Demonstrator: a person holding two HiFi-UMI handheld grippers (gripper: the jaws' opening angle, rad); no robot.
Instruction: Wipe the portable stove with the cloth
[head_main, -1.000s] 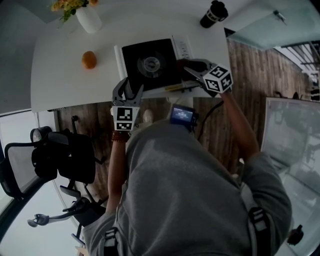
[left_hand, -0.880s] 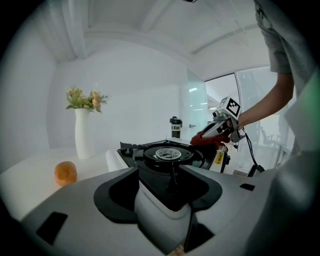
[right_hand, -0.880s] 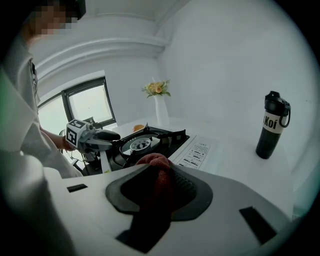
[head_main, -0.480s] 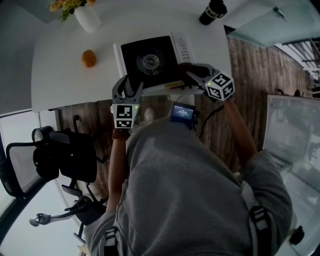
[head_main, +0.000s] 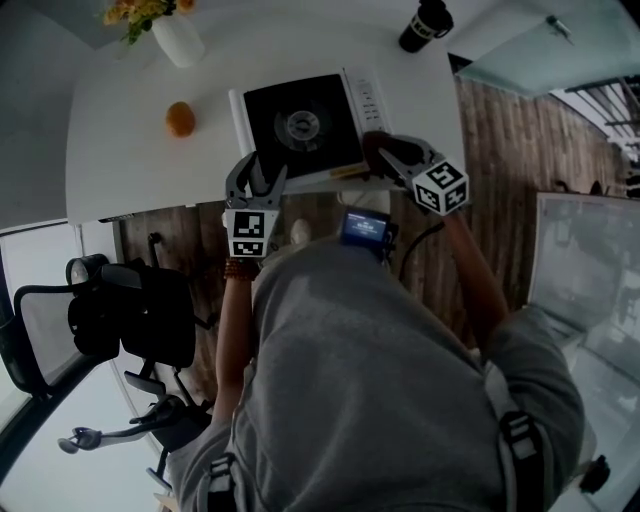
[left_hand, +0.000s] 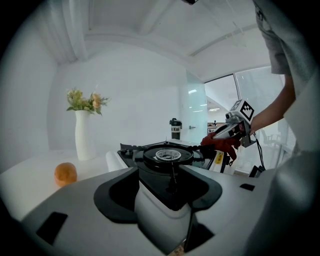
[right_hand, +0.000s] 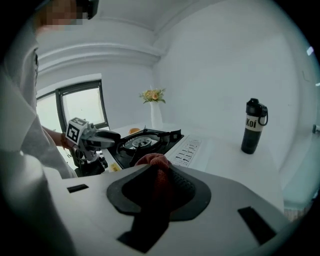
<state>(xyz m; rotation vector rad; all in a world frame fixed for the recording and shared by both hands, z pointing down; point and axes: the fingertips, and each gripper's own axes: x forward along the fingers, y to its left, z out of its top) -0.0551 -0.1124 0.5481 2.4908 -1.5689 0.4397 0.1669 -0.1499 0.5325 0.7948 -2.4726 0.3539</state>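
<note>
A dark red cloth (right_hand: 156, 176) is gripped in the right claw (head_main: 388, 152), whose jaws have just been closing on it, at the near right corner of the black-topped white portable stove (head_main: 300, 125). The stove's near left corner is clamped by the left claw (head_main: 258, 178). The cloth could be snagged on the raised burner ring (head_main: 300, 127) to the left of the right claw, or the stove could be nudged over the edge of the white tabletop (head_main: 130, 160). A black bottle (head_main: 425, 25) beyond and a small orange fruit (head_main: 180, 119) far left are well apart, so nothing is seen in the way.
</note>
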